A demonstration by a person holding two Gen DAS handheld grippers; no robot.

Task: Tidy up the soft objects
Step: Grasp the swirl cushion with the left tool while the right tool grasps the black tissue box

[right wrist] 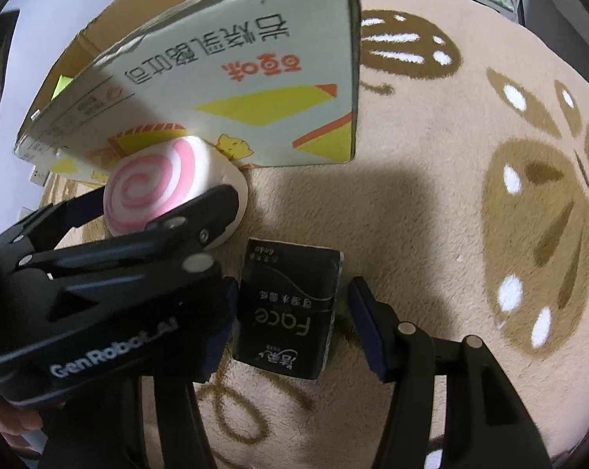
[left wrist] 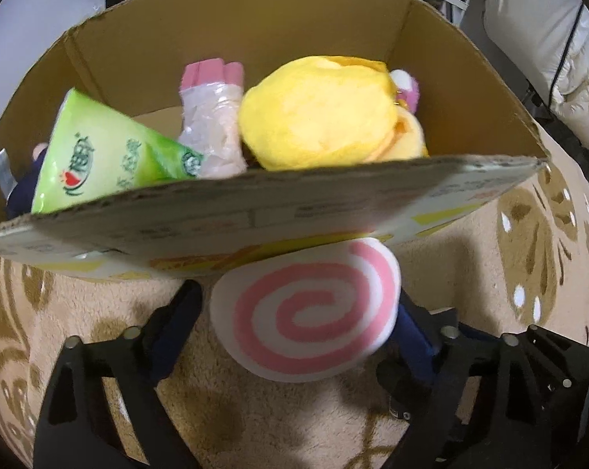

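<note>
While the left tool (left wrist: 300, 312) is hanging over the beige carpet with brown leaf patterns (left wrist: 489, 273), its jaws are flanking a round white foam cushion with a pink spiral (left wrist: 306, 312); the right finger is meeting the cushion's edge, the left finger is standing just apart, so the jaws are sitting spread around it rather than squeezing. That cushion is lying on the carpet, touching the printed outer wall of a brown cardboard box (left wrist: 255, 211). Inside the box, from left to right, a green plastic tissue pack (left wrist: 99, 156), a clear-wrapped pink bundle (left wrist: 212, 129) and a yellow plush toy (left wrist: 321, 113) are resting together. Further right, the right tool (right wrist: 292, 308) is pointing down at a black rectangular tissue pack with white lettering (right wrist: 288, 308), which is lying on the carpet between its spread fingers; the left finger is sitting right against the pack, the right finger clearly apart from it.
</note>
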